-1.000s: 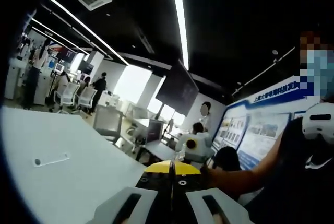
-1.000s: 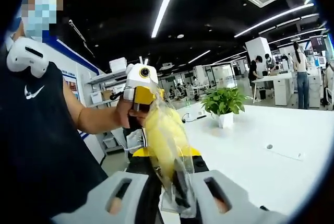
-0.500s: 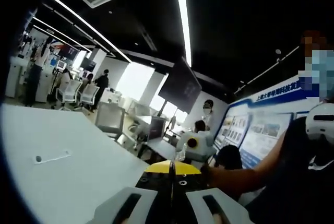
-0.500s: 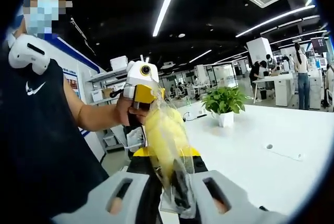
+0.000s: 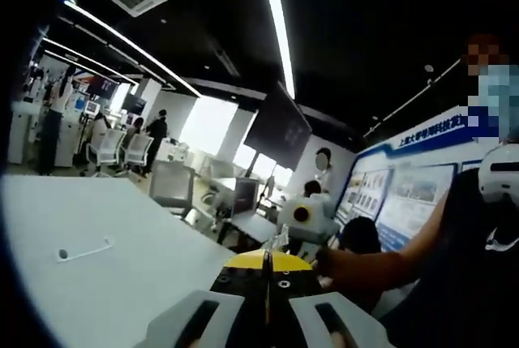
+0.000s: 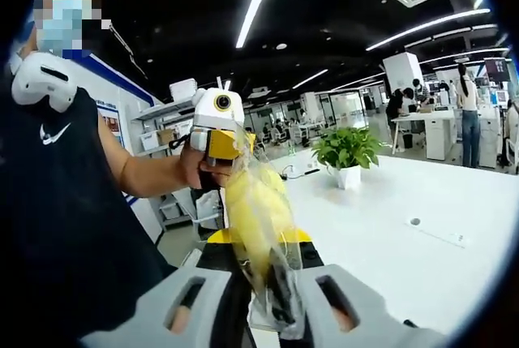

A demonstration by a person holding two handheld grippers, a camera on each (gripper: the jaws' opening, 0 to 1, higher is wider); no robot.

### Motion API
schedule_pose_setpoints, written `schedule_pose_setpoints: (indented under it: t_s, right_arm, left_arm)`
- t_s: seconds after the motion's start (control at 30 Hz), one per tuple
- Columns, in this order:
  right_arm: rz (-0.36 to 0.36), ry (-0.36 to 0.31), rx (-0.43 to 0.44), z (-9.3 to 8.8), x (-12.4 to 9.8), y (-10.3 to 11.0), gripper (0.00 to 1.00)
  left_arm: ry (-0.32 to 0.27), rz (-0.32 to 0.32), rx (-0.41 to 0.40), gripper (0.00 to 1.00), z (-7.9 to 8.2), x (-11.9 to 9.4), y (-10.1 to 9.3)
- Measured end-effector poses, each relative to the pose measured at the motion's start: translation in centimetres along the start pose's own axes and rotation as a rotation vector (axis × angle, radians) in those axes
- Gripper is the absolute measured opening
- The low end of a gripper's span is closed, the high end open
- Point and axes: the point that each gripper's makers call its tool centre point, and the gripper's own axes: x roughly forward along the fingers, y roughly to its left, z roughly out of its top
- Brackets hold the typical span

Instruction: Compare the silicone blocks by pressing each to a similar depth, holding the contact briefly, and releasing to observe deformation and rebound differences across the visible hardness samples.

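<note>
in the right gripper view the right gripper (image 6: 272,299) is clenched on a clear plastic bag (image 6: 268,242) with something yellow inside (whether it is a silicone block cannot be told). the bag is long and narrow; its long axis runs straight away from the camera, from between the jaws up toward the left gripper (image 6: 223,165), which a hand (image 6: 199,171) holds at the bag's far end. whether that far gripper pinches the bag cannot be told from here. behind lie a white worktop (image 6: 405,251) and a potted plant (image 6: 347,153) standing on it.

in the left gripper view the left gripper (image 5: 266,315) has its jaws drawn close together; the bag's edge rises thinly between them, so it appears to be grasping the bag. beyond it sits the right gripper (image 5: 306,220), on a bare forearm (image 5: 373,267). the white worktop (image 5: 105,275) spreads to the left.
</note>
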Motion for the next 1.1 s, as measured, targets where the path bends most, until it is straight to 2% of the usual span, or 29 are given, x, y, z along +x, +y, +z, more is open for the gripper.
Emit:
schedule_pose_setpoints:
  t_s: [0.1, 0.2, 0.23, 0.47, 0.57, 0.63, 0.7, 0.8, 0.93, 1.0, 1.1]
  right_arm:
    - [0.001, -0.015, -0.002, 0.4, -0.2, 0.1, 0.03]
    - [0.02, -0.046, 0.051, 0.7, -0.4, 0.4, 0.04]
    - [0.009, -0.063, 0.032, 0.9, -0.5, 0.2, 0.05]
    - [0.012, -0.074, 0.009, 0.8, -0.9, 0.3, 0.08]
    - [0.029, -0.069, 0.03, 0.7, -1.1, 0.4, 0.1]
    - [0.002, -0.074, -0.001, 0.5, -1.2, 0.0, 0.11]
    - [0.014, -0.086, 0.008, 0.5, -1.4, 0.0, 0.12]
    - [-0.016, -0.11, -0.048, 0.5, -1.5, -0.2, 0.13]
    - [-0.028, -0.104, -0.045, 0.2, -1.7, -0.6, 0.16]
    - [-0.059, -0.089, -0.052, -0.3, -1.8, -1.2, 0.2]
    - [-0.068, -0.085, -0.041, -0.9, -2.0, -1.4, 0.26]
  left_arm:
    - [-0.01, -0.005, -0.005, 0.0, 0.3, 0.1, -0.1]
    - [-0.015, -0.011, 0.001, 0.0, 0.8, 0.4, -0.6]
    - [-0.017, -0.011, 0.002, 0.0, 0.9, 0.5, -0.6]
    - [-0.026, -0.022, -0.011, 0.0, 0.9, 0.8, -0.8]
    - [-0.025, -0.021, -0.004, 0.0, 0.7, 1.1, -1.0]
    - [-0.016, 0.012, 0.026, 0.0, 0.7, 1.3, -0.8]
    - [-0.014, -0.004, 0.008, 0.0, 0.7, 1.5, -1.0]
    - [-0.017, -0.006, 0.001, 0.0, 0.7, 1.7, -0.9]
    - [-0.01, -0.013, 0.008, 0.0, 0.5, 2.1, -1.1]
    - [0.009, -0.014, 0.025, 0.0, 0.3, 2.3, -1.2]
    - [0.02, -0.016, 0.025, 0.0, 0.0, 2.7, -1.1]
